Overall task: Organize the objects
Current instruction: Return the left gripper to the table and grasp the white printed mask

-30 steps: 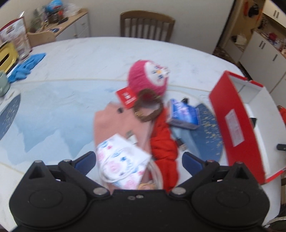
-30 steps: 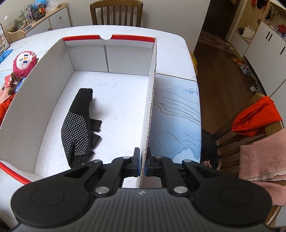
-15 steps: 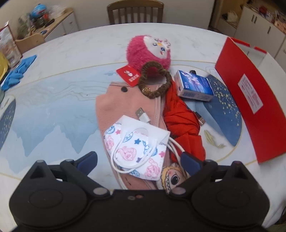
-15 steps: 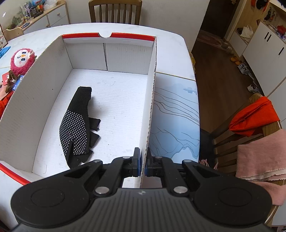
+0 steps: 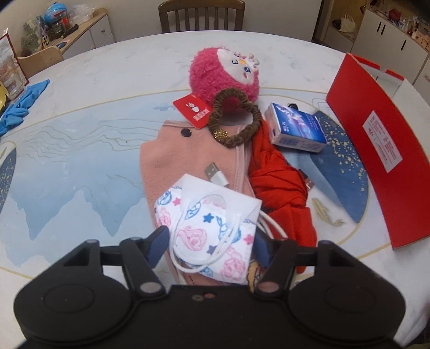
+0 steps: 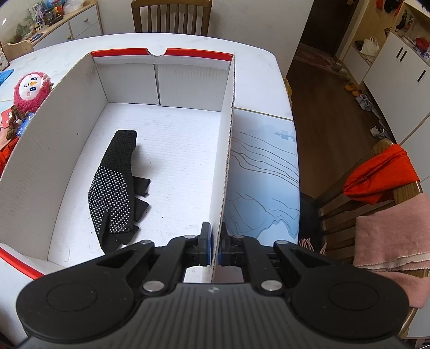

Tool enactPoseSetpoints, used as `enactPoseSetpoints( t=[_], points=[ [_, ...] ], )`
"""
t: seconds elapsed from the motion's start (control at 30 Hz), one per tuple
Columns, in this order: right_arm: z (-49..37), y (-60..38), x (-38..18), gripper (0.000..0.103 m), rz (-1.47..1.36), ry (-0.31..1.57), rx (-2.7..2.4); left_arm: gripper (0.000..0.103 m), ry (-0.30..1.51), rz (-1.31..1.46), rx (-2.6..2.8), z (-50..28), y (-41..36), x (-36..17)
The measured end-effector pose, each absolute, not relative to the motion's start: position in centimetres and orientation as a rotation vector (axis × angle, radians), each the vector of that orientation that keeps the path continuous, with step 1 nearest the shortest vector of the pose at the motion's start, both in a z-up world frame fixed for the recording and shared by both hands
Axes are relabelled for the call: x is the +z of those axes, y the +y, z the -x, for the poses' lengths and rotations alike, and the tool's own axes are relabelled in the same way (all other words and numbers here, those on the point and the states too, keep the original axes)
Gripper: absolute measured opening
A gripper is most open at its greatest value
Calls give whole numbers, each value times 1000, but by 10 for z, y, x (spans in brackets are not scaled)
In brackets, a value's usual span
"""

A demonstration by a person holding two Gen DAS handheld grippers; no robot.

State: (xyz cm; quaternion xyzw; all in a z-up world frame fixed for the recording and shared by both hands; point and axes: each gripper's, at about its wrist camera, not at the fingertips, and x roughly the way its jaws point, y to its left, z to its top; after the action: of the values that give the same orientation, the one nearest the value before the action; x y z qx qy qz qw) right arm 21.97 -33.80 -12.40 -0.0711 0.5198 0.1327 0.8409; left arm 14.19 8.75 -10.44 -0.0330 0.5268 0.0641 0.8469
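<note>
A patterned white face mask (image 5: 212, 225) lies on a pink cloth (image 5: 188, 158) near the table's front. My left gripper (image 5: 211, 248) is open with a finger on each side of the mask, not clamped on it. Behind lie a white USB cable (image 5: 216, 173), a brown scrunchie (image 5: 236, 120), a pink plush toy (image 5: 224, 75), a red card (image 5: 194, 110), a blue-white small box (image 5: 295, 128) and a red cloth (image 5: 282, 193). My right gripper (image 6: 213, 248) is shut on the right wall of the red-and-white cardboard box (image 6: 228, 150), which holds a black dotted glove (image 6: 115, 185).
The cardboard box's red outer wall (image 5: 376, 145) stands at the right in the left wrist view. A blue cloth (image 5: 18, 104) lies far left. Wooden chairs stand behind the table (image 5: 201, 16) and at its right, draped with red and pink cloths (image 6: 387, 209).
My left gripper has moved forward and down over the pile, and its fingers have narrowed around the face mask. The right gripper stays clamped on the box wall.
</note>
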Motion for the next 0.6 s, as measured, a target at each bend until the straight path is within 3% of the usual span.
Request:
enactPoseSetpoints(
  t=[0.13,0.3,0.47,0.6],
  points=[
    [-220,-338,-124,5,150,1099,283,45,1110,98,119,-142,89,-103],
    [-220,-338,-124,5,153,1099,284,16,1087,109,116,-138,89,-90],
    [-220,-338,-125,5,154,1099,285,3,1066,115,120,-135,93,-75],
    [-220,-338,-124,5,155,1099,284,1,1046,112,120,-132,96,-62]
  ],
)
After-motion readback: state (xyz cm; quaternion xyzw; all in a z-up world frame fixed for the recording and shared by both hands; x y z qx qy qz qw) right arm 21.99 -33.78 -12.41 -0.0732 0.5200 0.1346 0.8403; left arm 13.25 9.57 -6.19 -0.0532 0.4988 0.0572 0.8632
